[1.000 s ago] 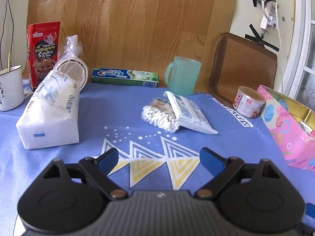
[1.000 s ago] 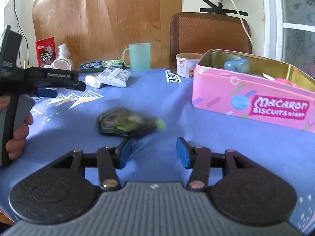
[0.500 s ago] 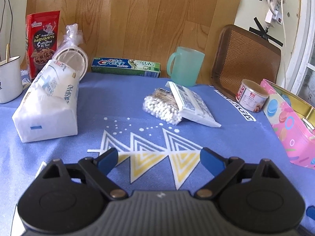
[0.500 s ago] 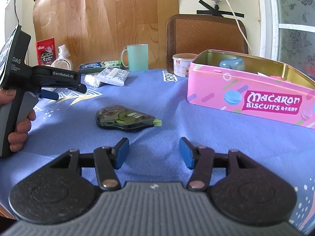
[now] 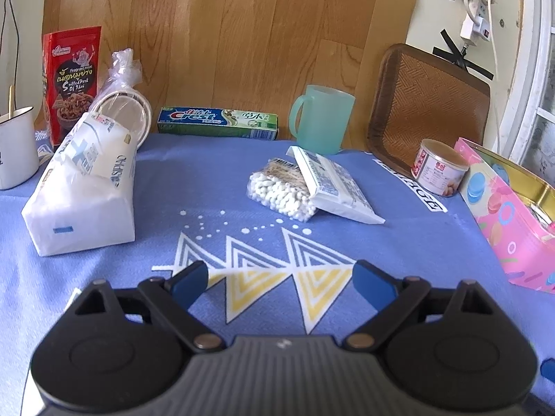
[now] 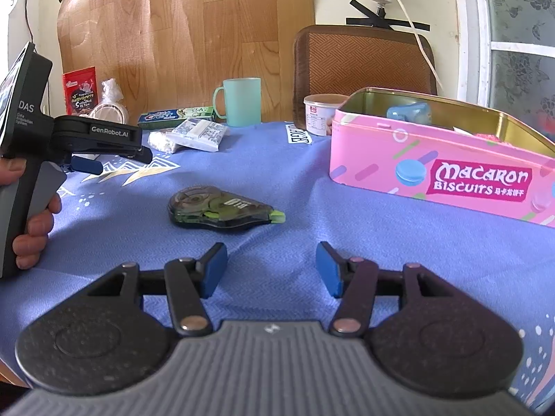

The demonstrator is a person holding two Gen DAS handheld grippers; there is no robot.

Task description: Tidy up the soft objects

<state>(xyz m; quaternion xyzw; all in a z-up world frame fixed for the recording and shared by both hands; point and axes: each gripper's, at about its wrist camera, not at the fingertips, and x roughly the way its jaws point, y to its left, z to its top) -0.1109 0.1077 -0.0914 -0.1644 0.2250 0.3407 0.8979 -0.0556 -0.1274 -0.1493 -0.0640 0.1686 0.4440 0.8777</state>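
Note:
In the left wrist view a large white tissue pack [image 5: 83, 190] lies at the left of the blue tablecloth. A bag of cotton swabs [image 5: 277, 190] lies mid-table with a small white tissue packet [image 5: 333, 183] leaning on it. My left gripper [image 5: 281, 282] is open and empty, well short of them. In the right wrist view my right gripper [image 6: 270, 270] is open and empty above the cloth, just behind a green correction-tape dispenser [image 6: 218, 209]. The left gripper [image 6: 86, 145] shows there at the left, and the swabs [image 6: 161, 142] and packet [image 6: 201, 133] lie beyond it.
An open pink Macaron Biscuits tin [image 6: 444, 159] stands at the right [image 5: 513, 215]. Along the back stand a teal mug [image 5: 322, 118], a toothpaste box [image 5: 218, 126], a small can [image 5: 438, 171], a red snack bag [image 5: 73, 79], a white enamel mug [image 5: 15, 145] and a woven tray [image 5: 426, 104].
The right gripper has drawn back from the correction-tape dispenser and opened wider. The left gripper has shifted slightly, still open.

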